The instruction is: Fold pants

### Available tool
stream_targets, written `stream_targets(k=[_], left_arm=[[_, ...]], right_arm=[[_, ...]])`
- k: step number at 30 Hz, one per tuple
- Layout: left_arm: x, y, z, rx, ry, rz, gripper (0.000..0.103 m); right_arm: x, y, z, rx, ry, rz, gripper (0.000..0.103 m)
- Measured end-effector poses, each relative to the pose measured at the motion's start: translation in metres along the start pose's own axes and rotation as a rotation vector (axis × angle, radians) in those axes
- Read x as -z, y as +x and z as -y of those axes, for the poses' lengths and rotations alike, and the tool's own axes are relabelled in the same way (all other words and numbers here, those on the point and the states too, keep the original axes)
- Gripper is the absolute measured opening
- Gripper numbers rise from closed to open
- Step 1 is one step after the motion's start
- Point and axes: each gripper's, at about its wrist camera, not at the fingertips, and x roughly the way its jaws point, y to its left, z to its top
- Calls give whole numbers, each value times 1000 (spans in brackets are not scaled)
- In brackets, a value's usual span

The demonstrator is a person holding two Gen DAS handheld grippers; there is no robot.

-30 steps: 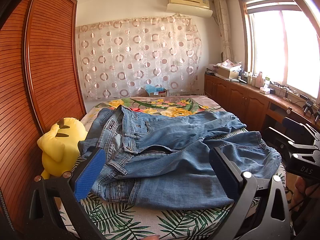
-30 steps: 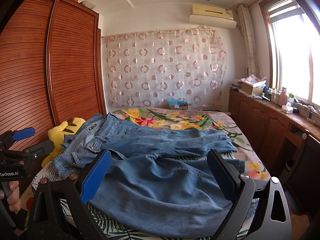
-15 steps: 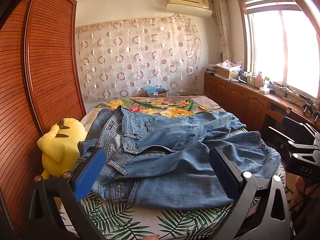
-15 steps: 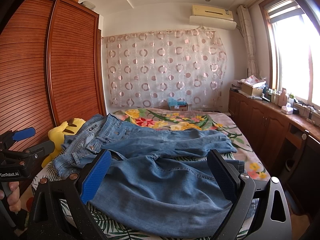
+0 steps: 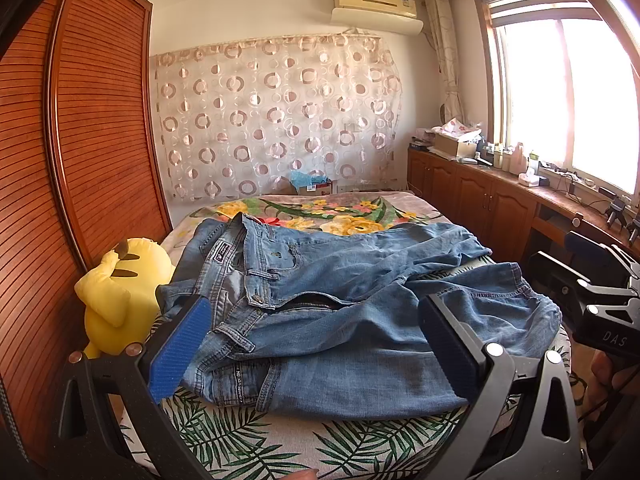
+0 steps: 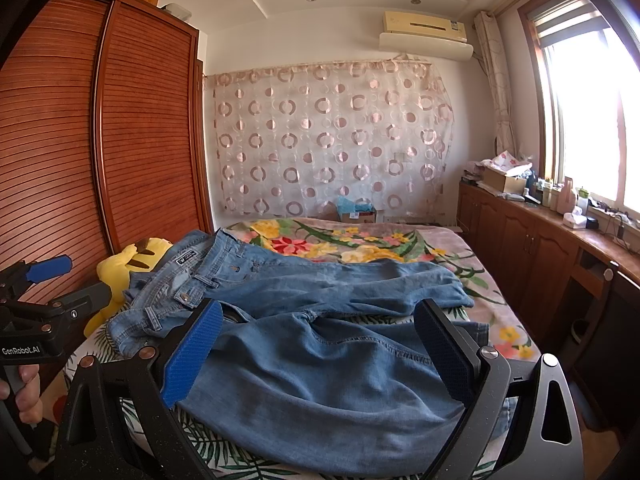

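Observation:
Blue jeans (image 5: 340,312) lie rumpled on the bed, waistband to the left, legs running right, one leg over the other. In the right wrist view the jeans (image 6: 320,344) fill the near part of the bed. My left gripper (image 5: 316,344) hovers open just short of the waistband, nothing between its blue pads. My right gripper (image 6: 316,352) is open too, held over the near leg and empty. Each gripper shows at the edge of the other's view: the right gripper (image 5: 600,300) and the left gripper (image 6: 36,292), the latter held by a hand.
A yellow plush toy (image 5: 120,296) sits at the bed's left edge against the wooden wardrobe (image 5: 60,200). The floral bedspread (image 5: 320,210) stretches to a patterned curtain. Wooden cabinets (image 6: 540,256) with clutter run under the window on the right.

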Motion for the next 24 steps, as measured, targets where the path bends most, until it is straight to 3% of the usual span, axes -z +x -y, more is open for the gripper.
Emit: stream_targets(k=[11,24], left_arm=[[-3,3,-1,1,-2,-18,103],[22,38,-21,16,5,-136,103]], right_arm=[[1,1,2,-7,4,-8,97],[13,25,20,-13,6,-92,97]])
